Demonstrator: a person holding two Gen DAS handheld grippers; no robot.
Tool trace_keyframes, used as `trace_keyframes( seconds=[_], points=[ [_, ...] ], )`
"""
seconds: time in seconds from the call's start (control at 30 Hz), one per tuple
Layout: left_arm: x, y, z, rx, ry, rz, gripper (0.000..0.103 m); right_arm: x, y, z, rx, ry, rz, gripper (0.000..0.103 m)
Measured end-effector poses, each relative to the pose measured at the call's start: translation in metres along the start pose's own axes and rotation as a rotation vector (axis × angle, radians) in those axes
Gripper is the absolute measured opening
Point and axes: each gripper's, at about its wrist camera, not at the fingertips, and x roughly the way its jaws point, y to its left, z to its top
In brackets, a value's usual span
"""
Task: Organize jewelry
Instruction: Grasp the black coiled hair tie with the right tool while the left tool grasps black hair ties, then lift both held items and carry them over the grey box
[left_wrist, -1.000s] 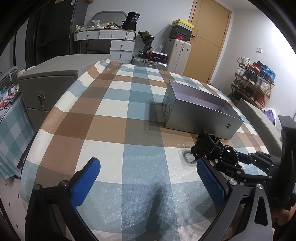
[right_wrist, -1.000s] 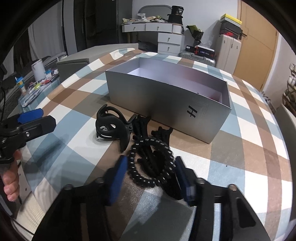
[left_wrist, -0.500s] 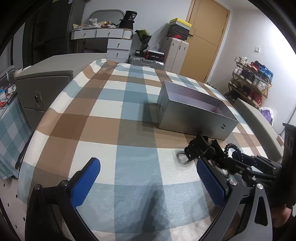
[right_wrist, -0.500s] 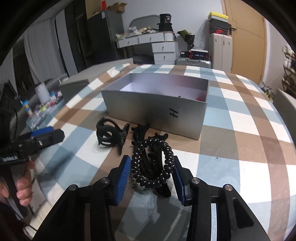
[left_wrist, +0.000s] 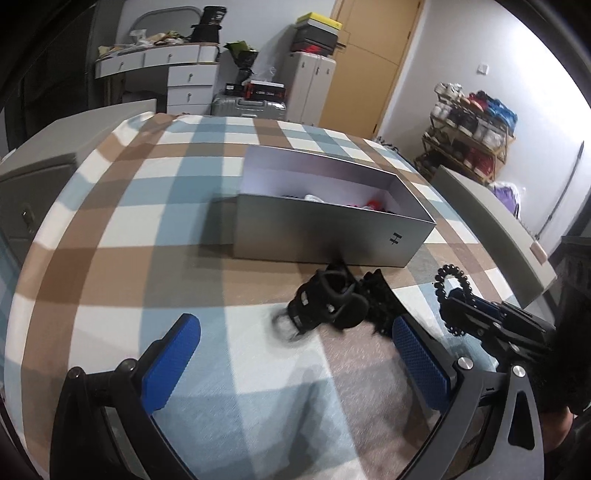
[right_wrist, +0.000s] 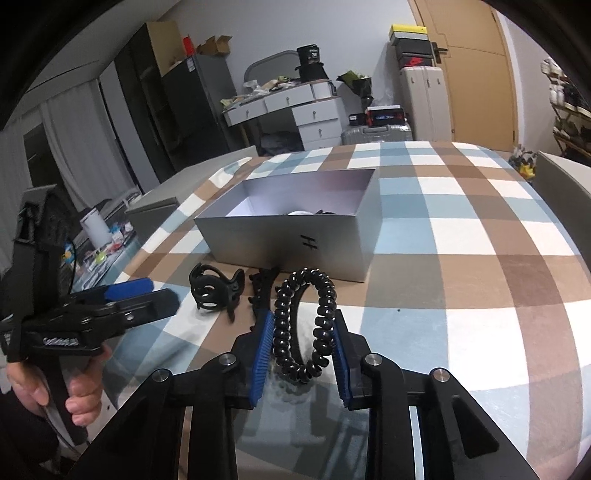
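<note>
The right hand-held gripper (right_wrist: 303, 350) is clenched on a black spiral hair tie (right_wrist: 304, 325); its jaws have just been closing, and both blue pads press the coil's sides, with the loop standing upright above the checked cloth (right_wrist: 461, 280) that covers the worktop. The left hand-held gripper (left_wrist: 295, 365) is released, jaws wide, with nothing between them. Just ahead of it, a black claw clip (left_wrist: 328, 302) and a second dark clip (left_wrist: 376, 299) lie on the cloth, close to the front wall of the grey box (left_wrist: 325, 240). Risk: the springy coil can squirm or pop out of the pads during transfer, because only its sides are pinched. A low carry can also catch the loop on the box rim. The box is open-topped and holds several small items, white, red and dark; they cannot be identified.
</note>
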Motion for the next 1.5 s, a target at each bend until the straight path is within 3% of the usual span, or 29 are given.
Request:
trace_keyframes(
  seconds=[0.1,0.43,0.67,0.8,0.93,0.97,1.03,1.5],
  points=[
    [0.010,-0.003,0.005,0.016,0.021,0.014,0.101,-0.005,-0.005,-0.002,0.013,-0.011,0.007,0.029],
    [0.022,-0.001,0.009,-0.015,0.042,-0.071,0.101,-0.025,-0.015,-0.002,0.030,-0.080,-0.006,0.029],
    [0.021,-0.008,0.010,0.009,0.032,-0.053,0.100,-0.031,-0.014,-0.002,0.009,-0.111,-0.008,0.028],
    [0.024,-0.011,0.012,0.030,0.055,-0.053,0.083,-0.032,-0.013,-0.002,0.002,-0.122,-0.001,0.028],
    [0.027,-0.011,0.012,0.026,0.080,-0.057,0.078,-0.034,-0.013,-0.003,-0.001,-0.124,0.005,0.028],
    [0.027,-0.011,0.011,0.026,0.084,-0.057,0.073,-0.033,-0.014,-0.003,0.002,-0.123,0.008,0.028],
    [0.029,-0.012,0.011,0.032,0.103,-0.067,0.053,-0.034,-0.018,-0.003,0.033,-0.119,0.030,0.028],
    [0.012,-0.009,0.013,0.033,0.082,-0.073,0.053,-0.037,-0.017,-0.001,0.033,-0.124,0.040,0.028]
  ],
)
